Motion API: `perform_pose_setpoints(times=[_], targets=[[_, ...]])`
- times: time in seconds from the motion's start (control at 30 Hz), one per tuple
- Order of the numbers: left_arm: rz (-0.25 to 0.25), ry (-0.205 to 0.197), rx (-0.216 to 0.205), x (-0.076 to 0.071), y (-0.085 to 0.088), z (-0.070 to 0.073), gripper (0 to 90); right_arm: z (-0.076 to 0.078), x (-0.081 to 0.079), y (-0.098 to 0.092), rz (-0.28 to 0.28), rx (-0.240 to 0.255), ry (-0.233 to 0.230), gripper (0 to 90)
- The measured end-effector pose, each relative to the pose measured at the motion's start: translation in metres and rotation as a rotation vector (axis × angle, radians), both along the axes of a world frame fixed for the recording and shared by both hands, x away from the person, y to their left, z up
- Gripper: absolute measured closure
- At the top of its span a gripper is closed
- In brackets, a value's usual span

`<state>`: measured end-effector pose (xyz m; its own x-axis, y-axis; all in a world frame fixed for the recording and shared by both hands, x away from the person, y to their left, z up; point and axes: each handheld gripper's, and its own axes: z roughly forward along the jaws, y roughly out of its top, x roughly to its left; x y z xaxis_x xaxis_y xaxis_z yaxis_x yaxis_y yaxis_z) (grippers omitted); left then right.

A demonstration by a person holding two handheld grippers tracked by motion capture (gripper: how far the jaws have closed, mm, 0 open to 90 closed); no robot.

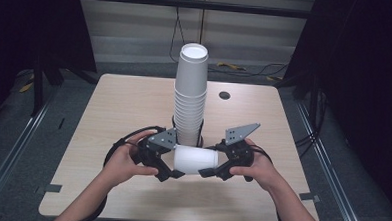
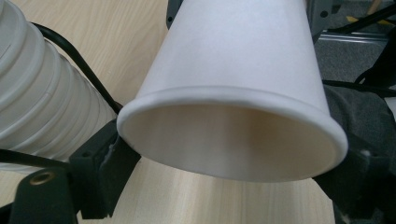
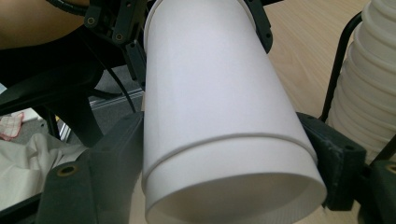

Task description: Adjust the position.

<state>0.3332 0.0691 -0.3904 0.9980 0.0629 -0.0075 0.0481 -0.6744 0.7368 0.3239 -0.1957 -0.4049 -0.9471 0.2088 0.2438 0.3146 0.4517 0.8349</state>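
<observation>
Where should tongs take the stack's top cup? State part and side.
Grip the top cup across its bare side wall, coming level from the near side. It sits upside down on the stack, closed base up, so above offers no rim.

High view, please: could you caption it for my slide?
Two hand-held grippers hold a paper cup sideways before a tall cup stack.

This is looking like a lab or test room set up for recording, not a home. A plain wooden desk (image 1: 124, 102) is standing alone on grey carpet (image 1: 327, 146), with metal rails (image 1: 12, 147) running along the floor on both sides. Black curtains (image 1: 366, 58) are hanging left and right, and loose cables (image 1: 246, 70) are lying by the back wall.
</observation>
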Motion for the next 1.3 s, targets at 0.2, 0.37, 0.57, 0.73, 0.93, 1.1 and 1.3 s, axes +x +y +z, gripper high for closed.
perform_pose_setpoints(times=[0.2,0.37,0.57,0.73,0.93,1.1,1.3], targets=[[0.002,-0.003,0.019,0.001,0.001,-0.001,14.2,0.000,0.000,-0.002,-0.012,-0.001,0.005,20.6],[0.004,0.001,0.017,0.001,0.002,-0.001,14.2,0.001,0.001,-0.005,-0.027,0.012,0.008,17.5],[0.010,0.003,0.052,0.000,0.001,-0.002,14.1,0.006,0.000,-0.007,-0.039,-0.015,-0.008,15.9],[0.018,-0.003,0.085,0.001,0.001,-0.002,14.1,0.011,-0.002,-0.004,-0.025,-0.074,-0.037,15.1],[0.033,0.008,0.111,0.001,0.001,-0.001,14.1,0.017,-0.006,0.003,0.004,-0.187,-0.082,15.9],[0.033,0.006,0.162,0.001,0.000,0.001,14.1,0.024,-0.008,0.011,0.015,-0.263,-0.126,16.3],[0.035,0.002,0.218,-0.001,-0.003,0.006,14.1,0.027,-0.008,0.017,0.018,-0.312,-0.142,15.8]])
